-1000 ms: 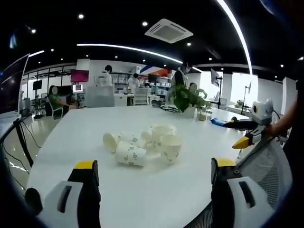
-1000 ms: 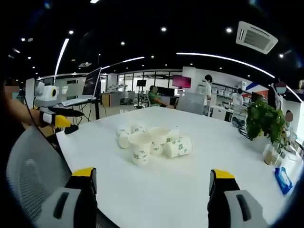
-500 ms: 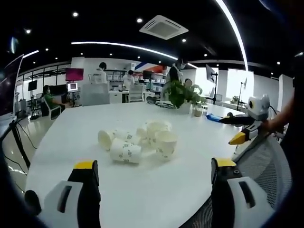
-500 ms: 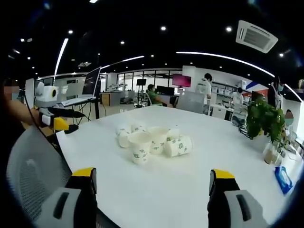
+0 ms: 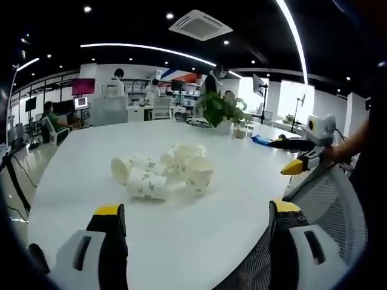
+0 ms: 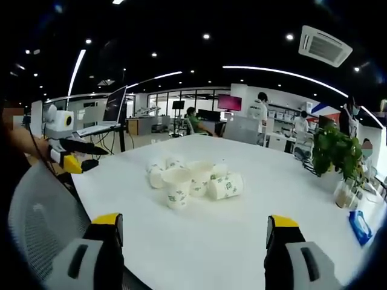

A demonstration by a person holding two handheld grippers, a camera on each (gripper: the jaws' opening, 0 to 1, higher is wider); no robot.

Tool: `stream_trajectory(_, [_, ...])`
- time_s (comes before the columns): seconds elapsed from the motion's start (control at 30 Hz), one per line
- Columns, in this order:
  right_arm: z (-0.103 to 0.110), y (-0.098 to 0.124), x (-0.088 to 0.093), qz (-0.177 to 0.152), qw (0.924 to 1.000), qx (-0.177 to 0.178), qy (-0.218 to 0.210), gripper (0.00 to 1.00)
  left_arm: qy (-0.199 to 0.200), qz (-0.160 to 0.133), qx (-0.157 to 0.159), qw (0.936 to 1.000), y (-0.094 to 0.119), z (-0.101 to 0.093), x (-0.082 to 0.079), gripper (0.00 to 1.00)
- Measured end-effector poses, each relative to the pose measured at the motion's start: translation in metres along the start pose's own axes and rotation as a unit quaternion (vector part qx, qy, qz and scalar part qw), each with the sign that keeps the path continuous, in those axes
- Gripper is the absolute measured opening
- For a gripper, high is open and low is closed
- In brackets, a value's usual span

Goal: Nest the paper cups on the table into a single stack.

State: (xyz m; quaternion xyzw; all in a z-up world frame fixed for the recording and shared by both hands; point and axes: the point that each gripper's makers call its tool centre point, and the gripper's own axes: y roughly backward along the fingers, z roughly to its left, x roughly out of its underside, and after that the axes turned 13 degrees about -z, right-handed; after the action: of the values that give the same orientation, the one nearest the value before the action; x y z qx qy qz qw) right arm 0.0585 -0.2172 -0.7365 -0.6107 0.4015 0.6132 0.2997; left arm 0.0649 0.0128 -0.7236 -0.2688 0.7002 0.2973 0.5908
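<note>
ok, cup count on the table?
5 visible, clustered mid-table: two upright, three lying. More may hide behind them.

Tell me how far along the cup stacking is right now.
Nothing looks done yet: the paper cups sit in a loose cluster on the white table, some lying on their sides like the printed cup, none clearly nested. Nothing is in hand: the left tool and right tool are both open, short of the cups. All gathering and nesting remains.
</note>
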Motion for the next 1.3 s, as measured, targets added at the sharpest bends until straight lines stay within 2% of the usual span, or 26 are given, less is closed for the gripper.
stream_trajectory(0.17, [-0.002, 0.000, 0.000, 0.000, 1.0000, 0.003, -0.002, 1.00, 0.001, -0.002, 0.005, 1.0000, 0.000, -0.001, -0.005, 0.99])
stream_trajectory(0.37, [-0.003, 0.001, 0.001, 0.000, 1.0000, 0.005, -0.005, 0.98, -0.007, 0.000, 0.004, 1.0000, 0.000, 0.006, -0.009, 0.99])
stream_trajectory(0.7, [-0.004, 0.001, 0.003, 0.000, 1.0000, 0.006, -0.006, 0.98, -0.032, 0.011, -0.004, 0.9994, -0.005, 0.029, -0.015, 0.97])
stream_trajectory(0.93, [-0.003, 0.000, 0.003, 0.001, 1.0000, 0.005, -0.005, 0.98, -0.044, 0.000, -0.013, 0.9989, -0.020, 0.039, -0.027, 0.95])
stream_trajectory(1.3, [-0.005, 0.000, 0.003, 0.004, 0.9999, 0.009, -0.004, 0.98, -0.029, -0.001, -0.013, 0.9995, -0.045, 0.054, -0.022, 0.93])
